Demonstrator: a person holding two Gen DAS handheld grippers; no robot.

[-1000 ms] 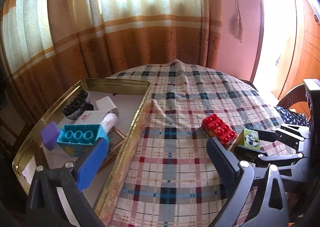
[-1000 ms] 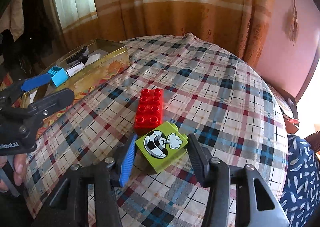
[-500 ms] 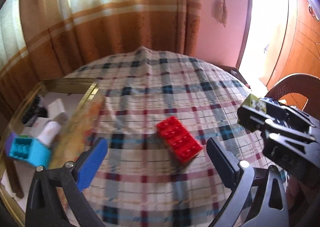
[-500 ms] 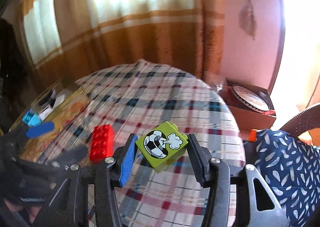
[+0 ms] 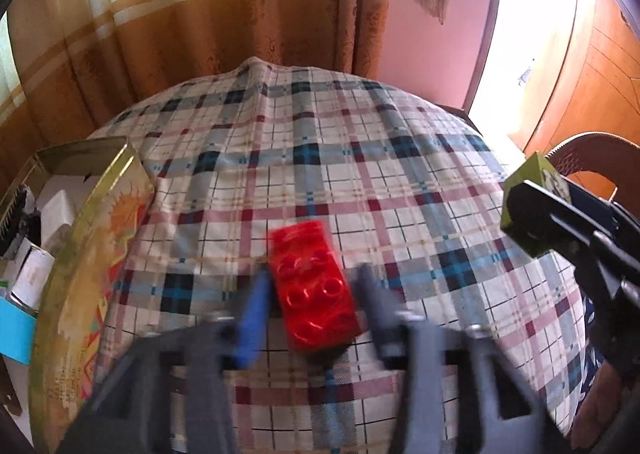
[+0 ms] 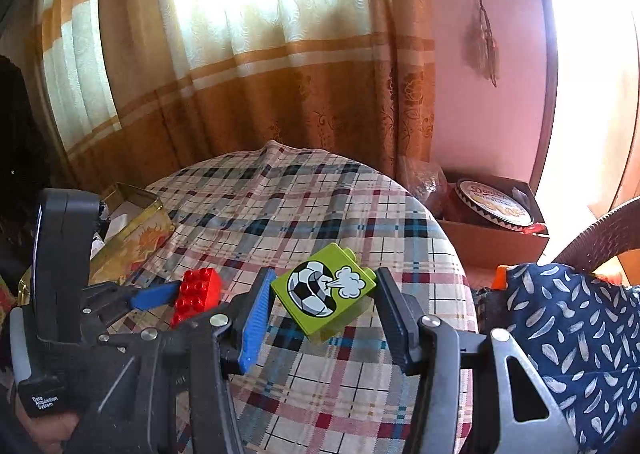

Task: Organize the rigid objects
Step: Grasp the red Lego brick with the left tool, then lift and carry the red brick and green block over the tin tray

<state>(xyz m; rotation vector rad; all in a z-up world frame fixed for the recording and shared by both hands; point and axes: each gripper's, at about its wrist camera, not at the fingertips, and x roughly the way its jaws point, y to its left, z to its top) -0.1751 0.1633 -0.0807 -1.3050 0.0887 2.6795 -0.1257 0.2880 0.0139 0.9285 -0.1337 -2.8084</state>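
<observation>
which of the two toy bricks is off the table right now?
The green brick with the football print, held in the right gripper above the cloth. The red brick lies on the checked tablecloth.

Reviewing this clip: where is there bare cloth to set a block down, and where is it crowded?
Free: the plaid cloth between the gold tin and the curtain side. Crowded: the tin's inside, and the near edge, where the left claw closes around the red block.
</observation>
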